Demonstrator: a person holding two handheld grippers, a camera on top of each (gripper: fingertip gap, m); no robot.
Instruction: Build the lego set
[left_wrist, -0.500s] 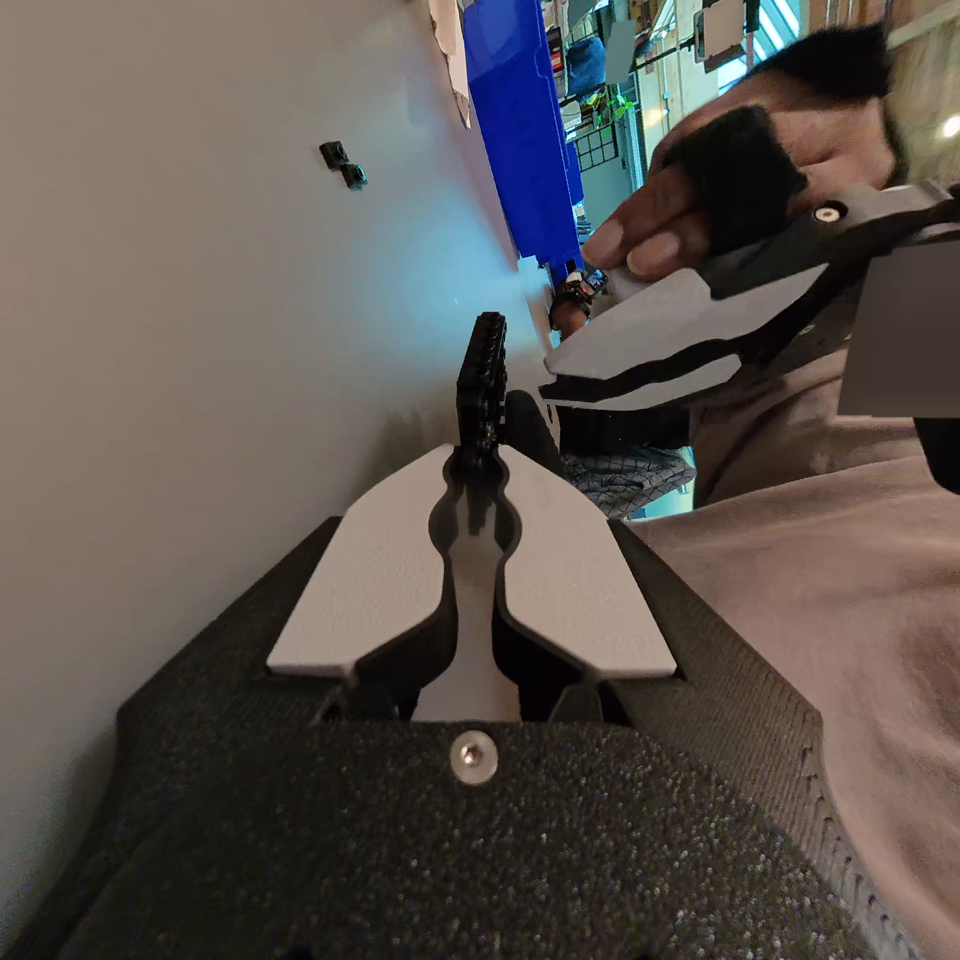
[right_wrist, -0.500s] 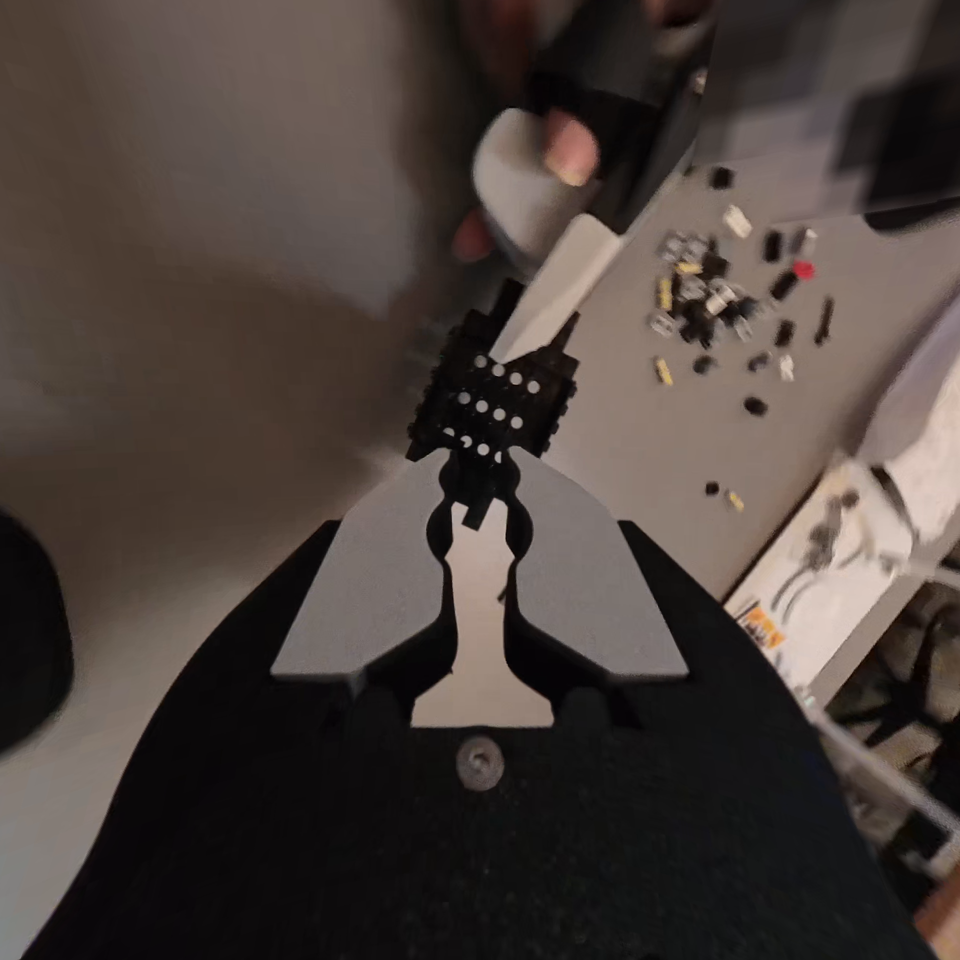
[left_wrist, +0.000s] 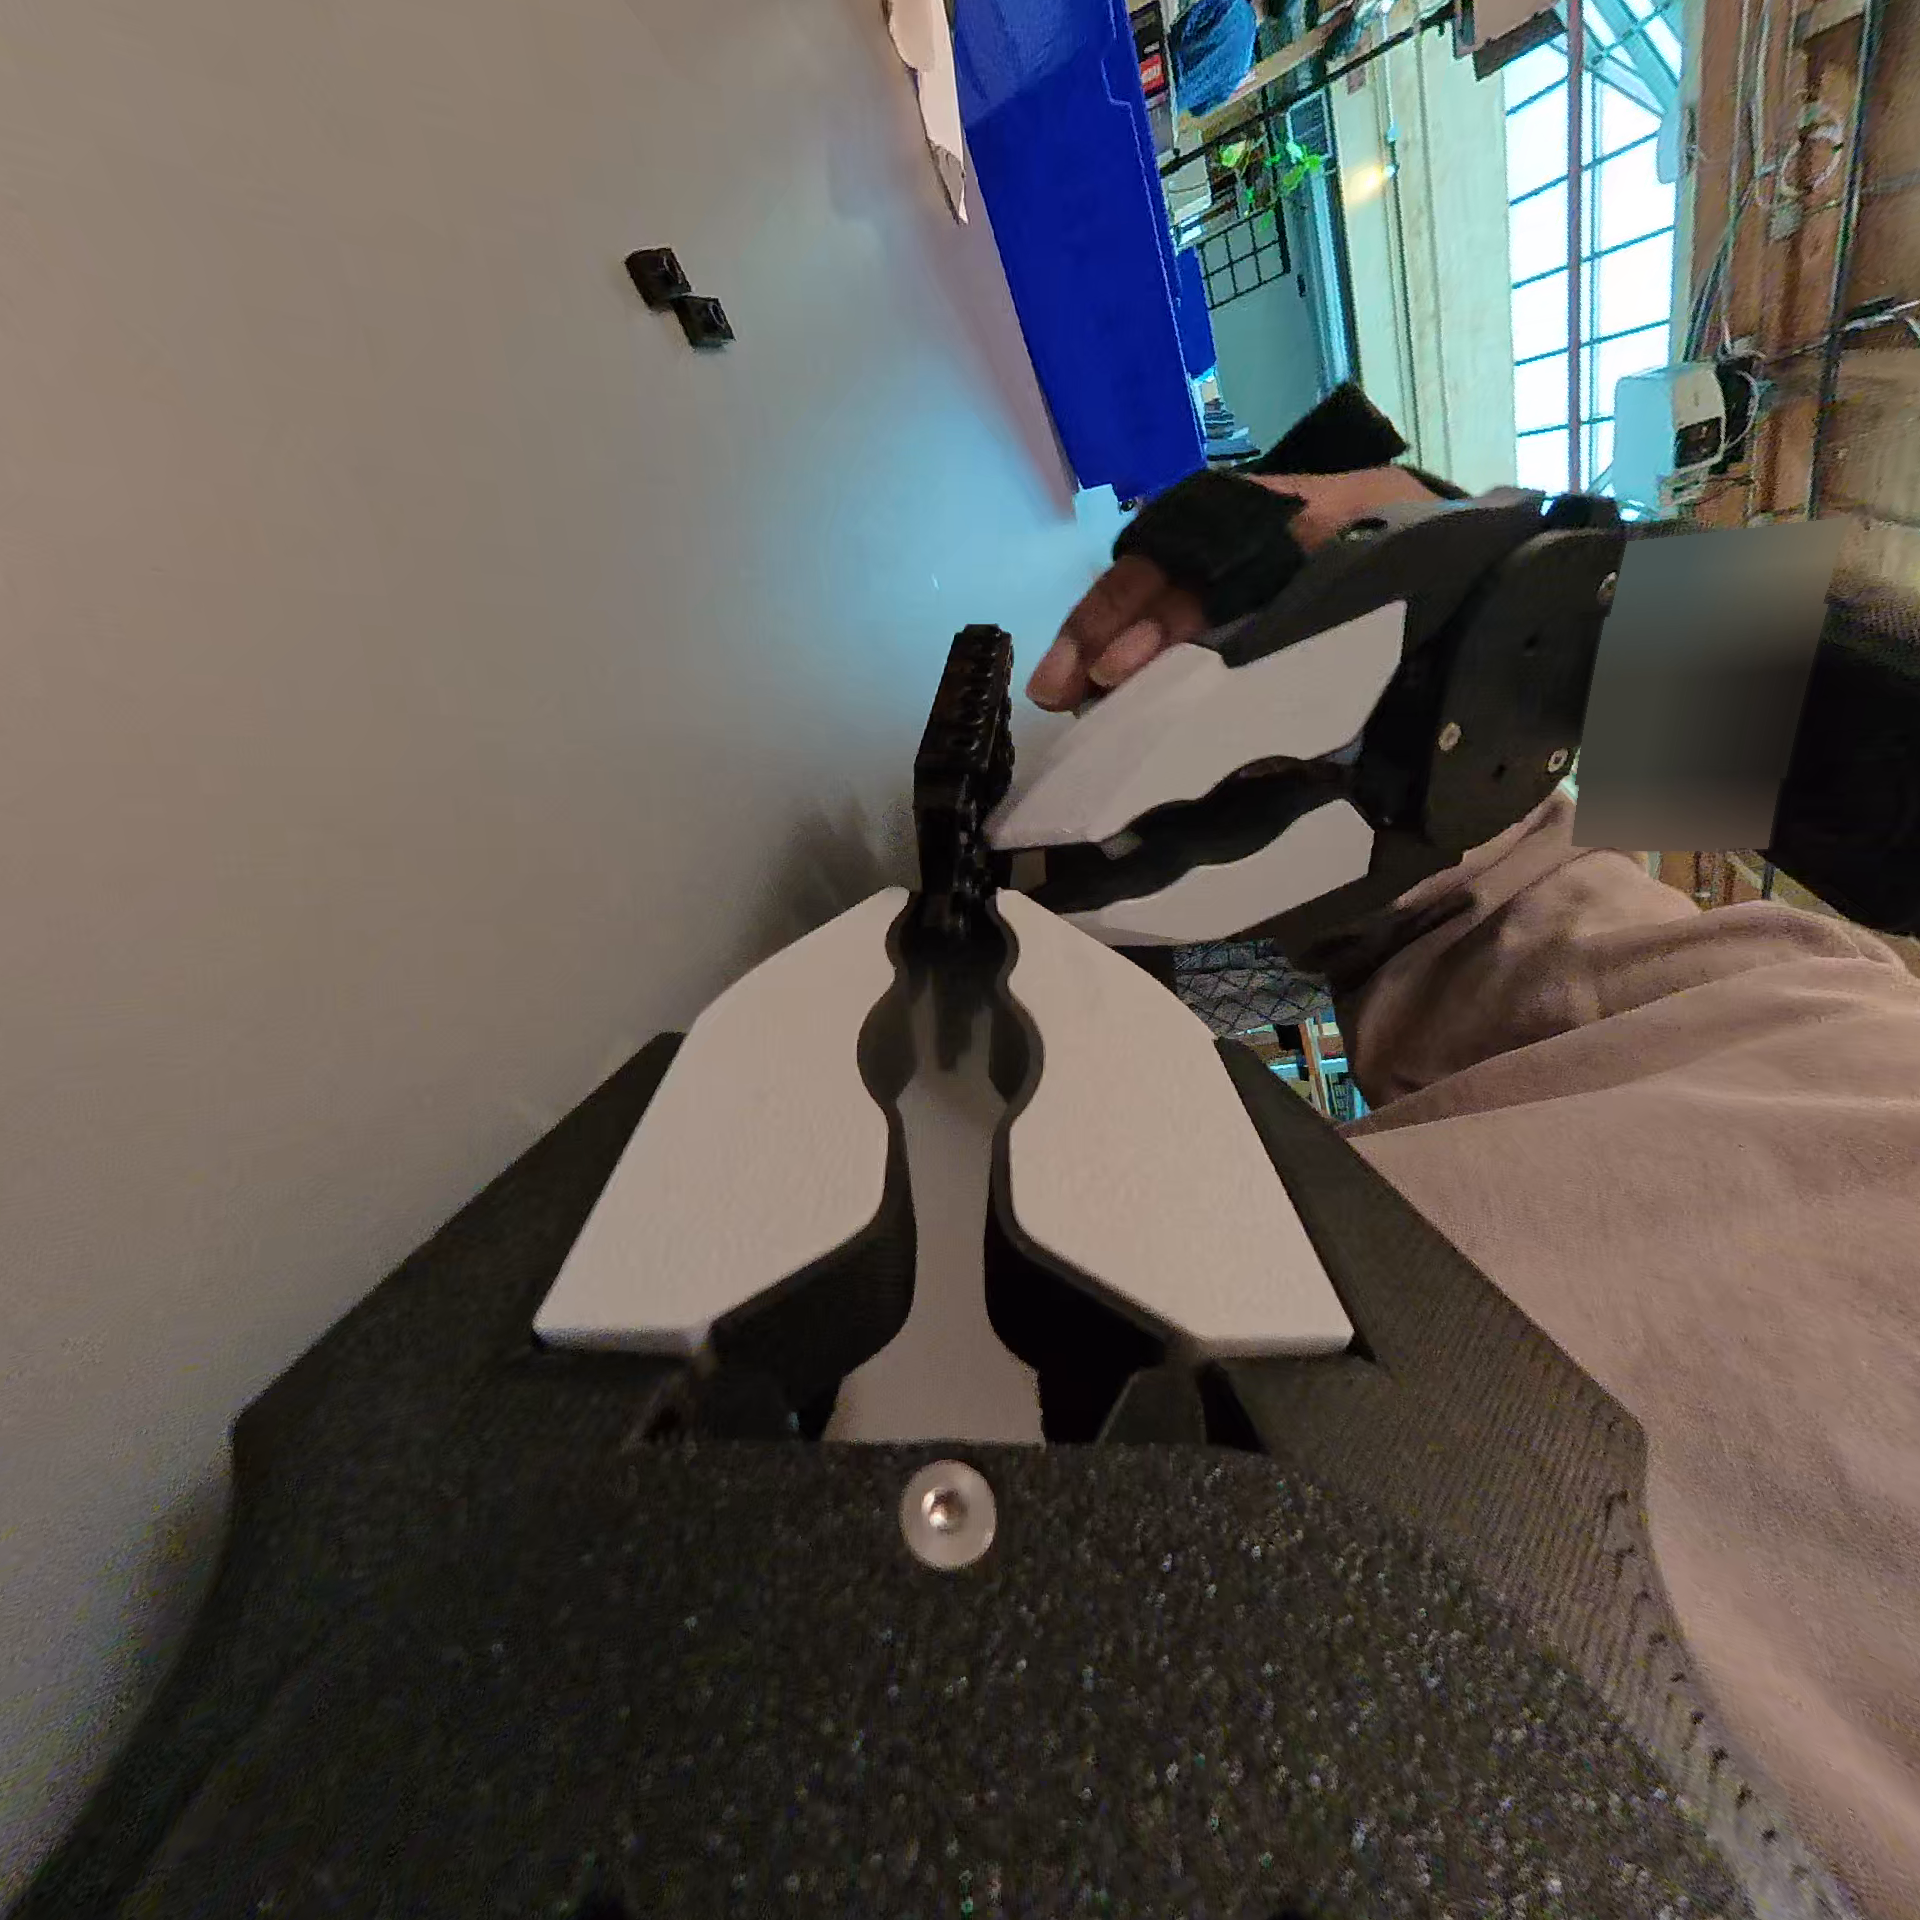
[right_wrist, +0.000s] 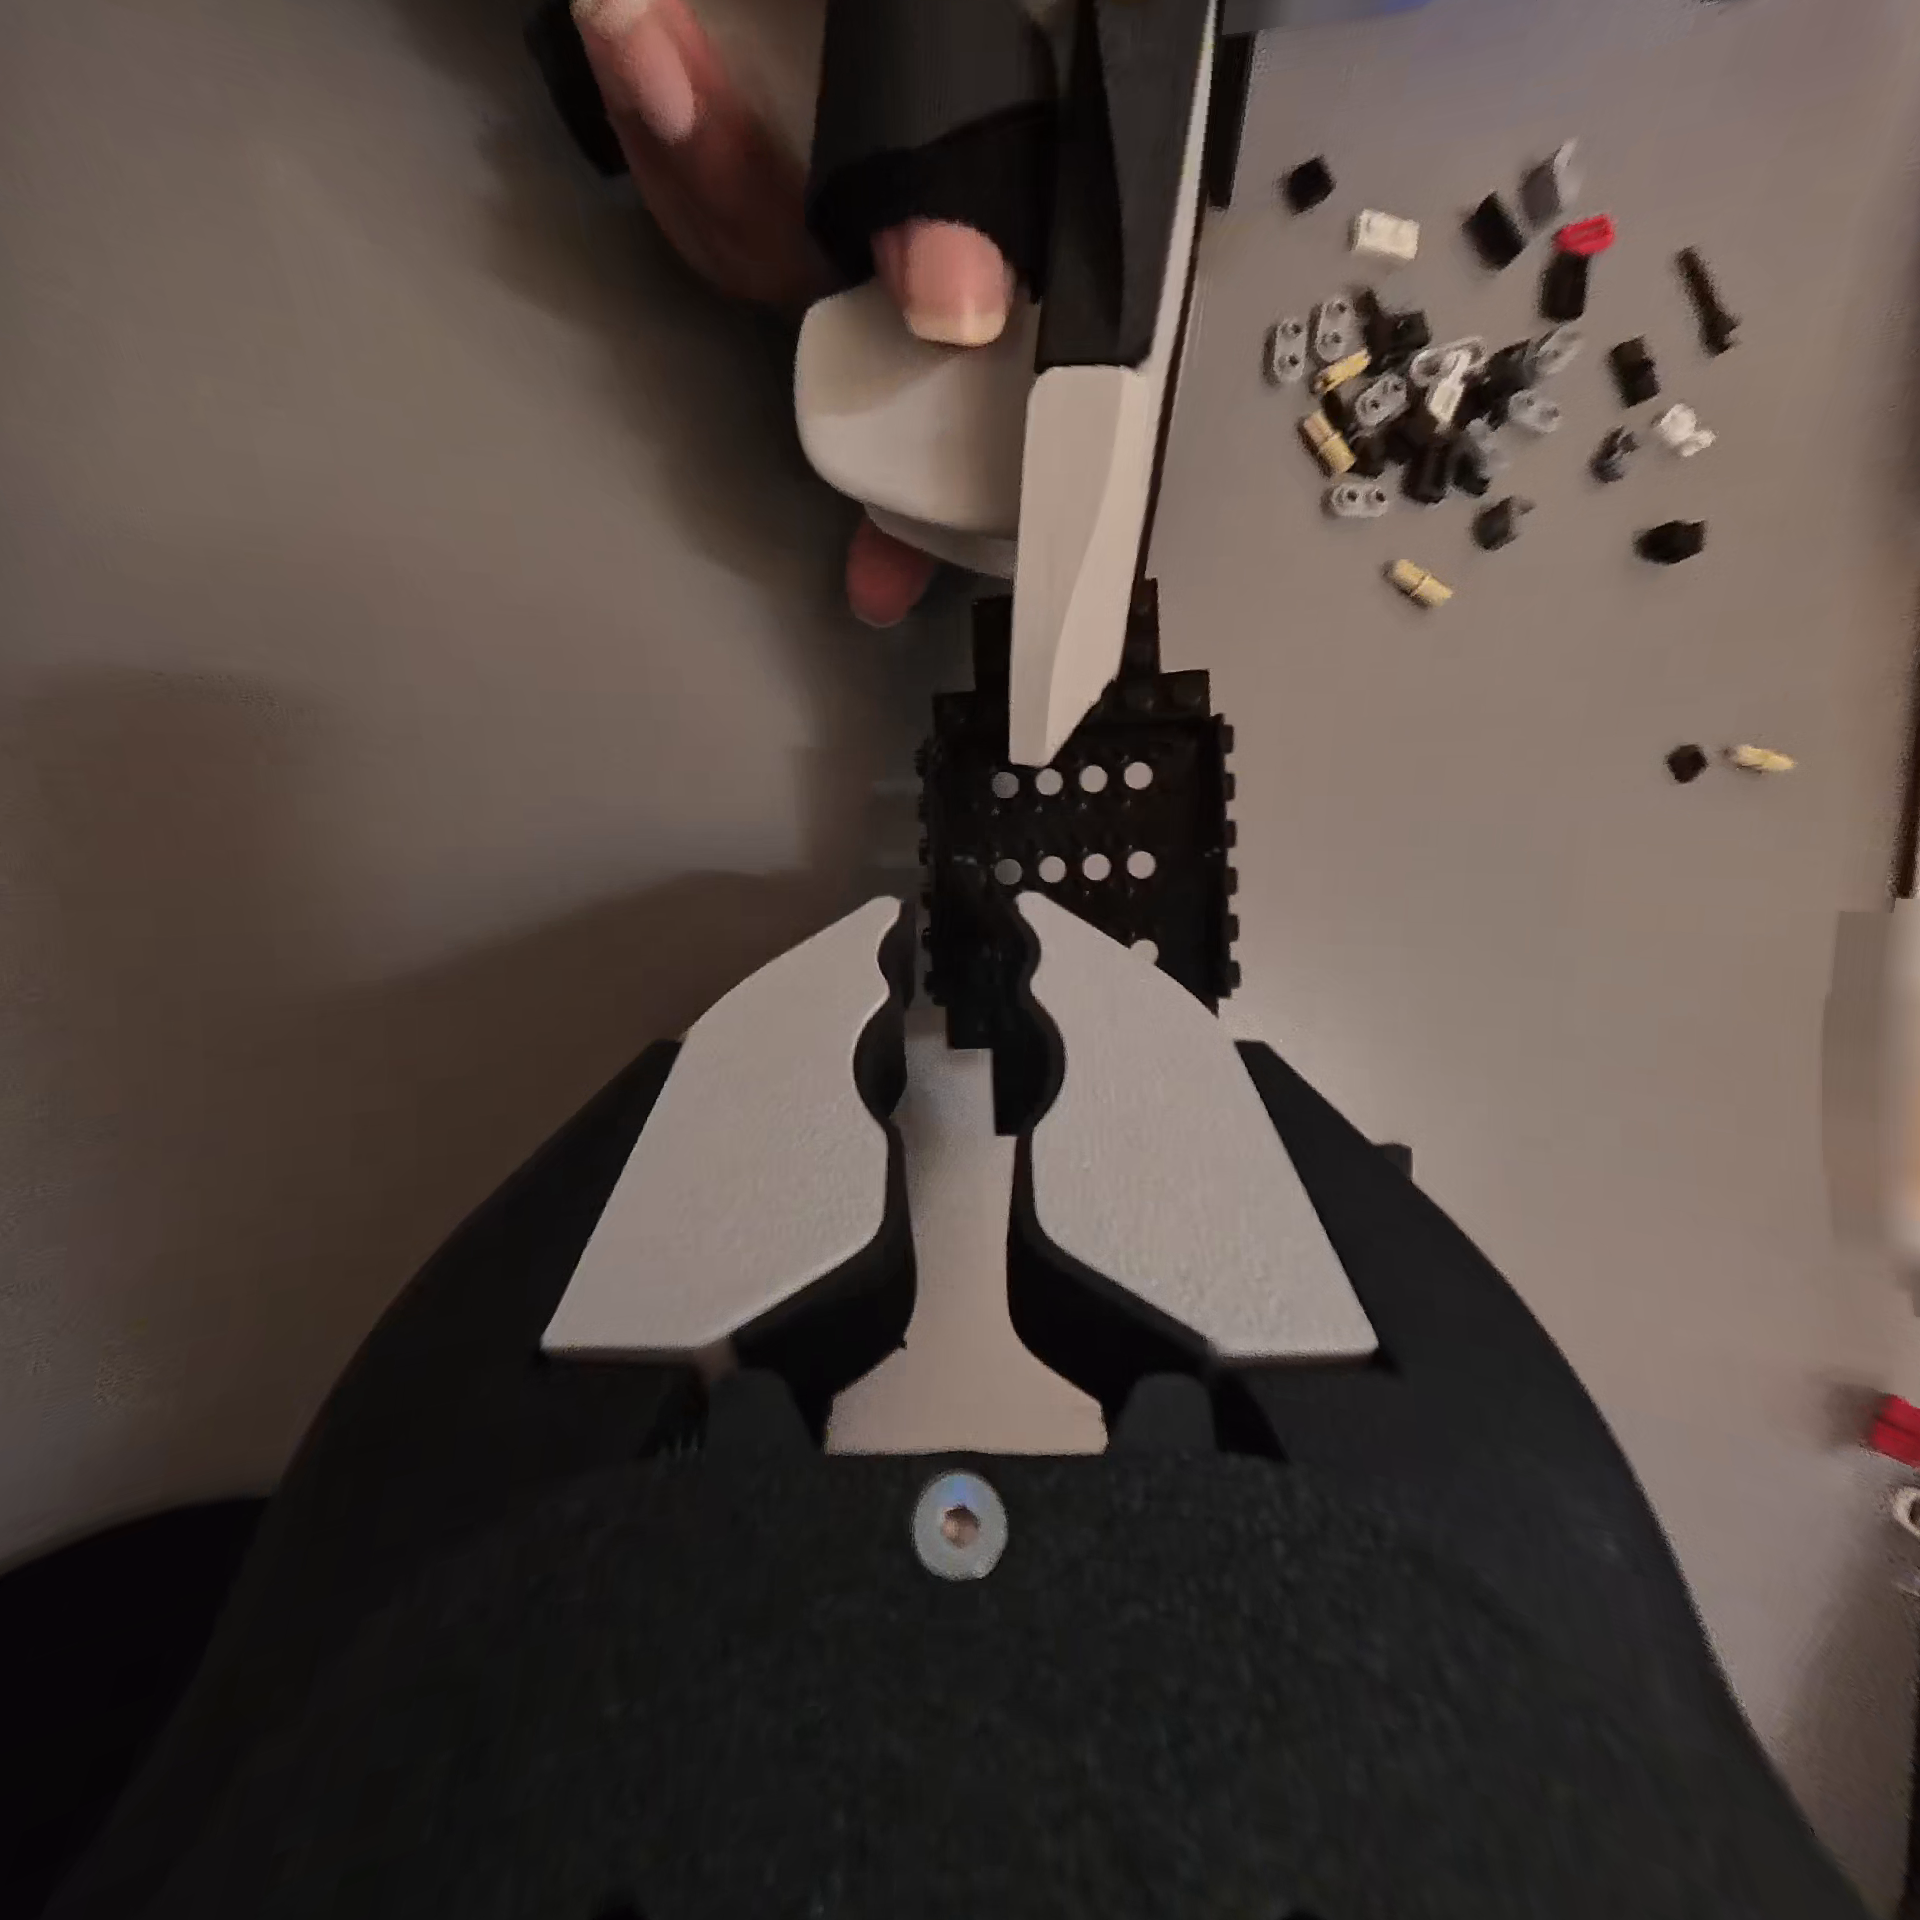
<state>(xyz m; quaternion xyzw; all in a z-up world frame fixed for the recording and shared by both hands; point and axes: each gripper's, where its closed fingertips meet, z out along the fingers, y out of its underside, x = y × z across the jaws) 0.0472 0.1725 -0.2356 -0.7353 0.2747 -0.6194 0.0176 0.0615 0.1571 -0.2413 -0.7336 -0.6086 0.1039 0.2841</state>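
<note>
- Black perforated plastic lego plate assembly (right_wrist: 1081, 862), frame centre, pinched edge-on by the left gripper (left_wrist: 951, 914).
- Right gripper (right_wrist: 961, 935) also clenched on it.
- Likely light, stiff; studded joints could pop—grip edges.

Matt black plastic lego assembly (left_wrist: 961, 769), smooth matt grey table (left_wrist: 364, 623), soft beige cloth sleeve (left_wrist: 1662, 1195)

The left gripper (left_wrist: 951, 914) fills the lower centre of its own view, jaws drawn close together at the tips. The right gripper (left_wrist: 1013, 847) enters from the right of that frame, jaws nearly closed, tips beside the left's. A hand (left_wrist: 1174, 592) in a black fingerless glove grips it at centre right; another hand (right_wrist: 831, 208) shows at upper centre of the right wrist view.
</note>
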